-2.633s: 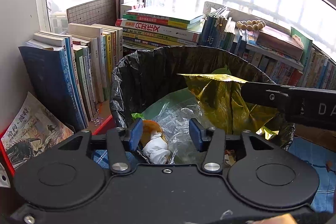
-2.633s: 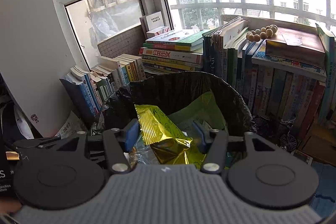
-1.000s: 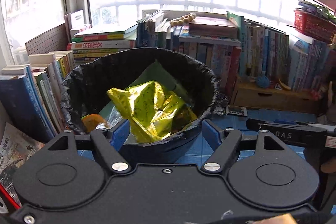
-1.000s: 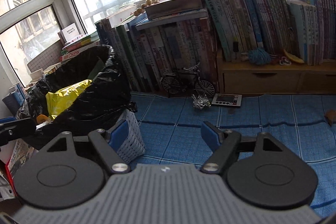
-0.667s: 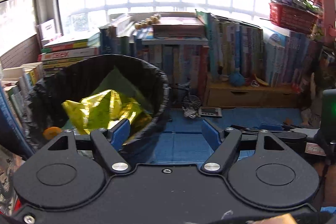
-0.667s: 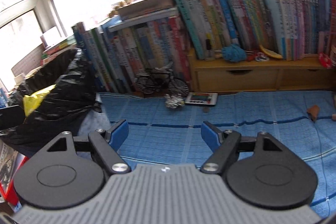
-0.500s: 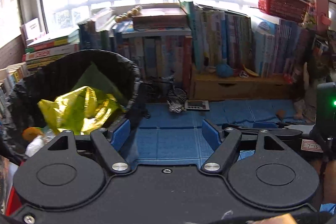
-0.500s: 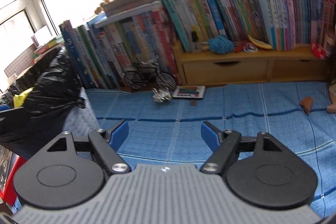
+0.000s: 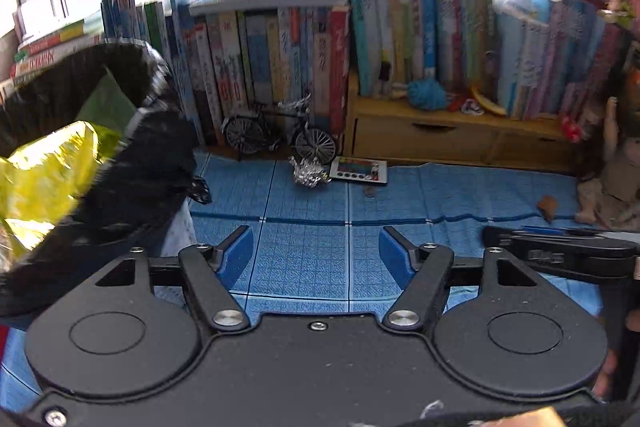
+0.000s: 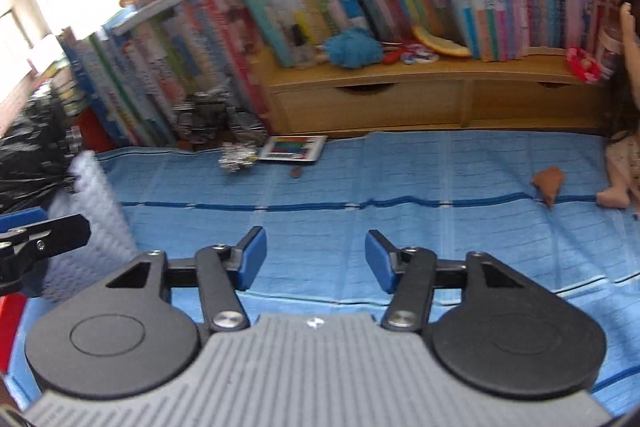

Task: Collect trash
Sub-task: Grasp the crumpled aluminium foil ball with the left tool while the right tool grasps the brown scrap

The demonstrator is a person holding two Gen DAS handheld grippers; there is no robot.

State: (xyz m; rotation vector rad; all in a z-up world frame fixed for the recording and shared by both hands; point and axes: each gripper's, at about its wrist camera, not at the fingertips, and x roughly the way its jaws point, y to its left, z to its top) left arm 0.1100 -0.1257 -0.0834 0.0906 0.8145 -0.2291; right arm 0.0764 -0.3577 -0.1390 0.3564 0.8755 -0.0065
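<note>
A black-lined trash bin (image 9: 132,163) stands at the left, with a yellow foil wrapper (image 9: 44,179) in it. A crumpled foil ball (image 9: 308,173) lies on the blue mat (image 9: 308,251) by the books; it shows blurred in the right wrist view too, foil ball (image 10: 238,157). A brown scrap (image 10: 549,183) lies on the mat at the right, also brown scrap (image 9: 547,205). My left gripper (image 9: 316,253) hangs over the mat, jaws closing with nothing between them. My right gripper (image 10: 315,254) is likewise closing on nothing; it appears as a black bar (image 9: 560,257).
Rows of upright books (image 9: 400,39) and a low wooden drawer unit (image 10: 420,103) back the mat. A model bicycle (image 9: 276,135) and a small remote (image 9: 358,171) sit by the foil ball. A doll (image 10: 620,179) lies at the far right.
Both grippers swung right, away from the bin, and sank toward the mat. Their jaws have narrowed, the right more than the left. The bin slid to the left edge.
</note>
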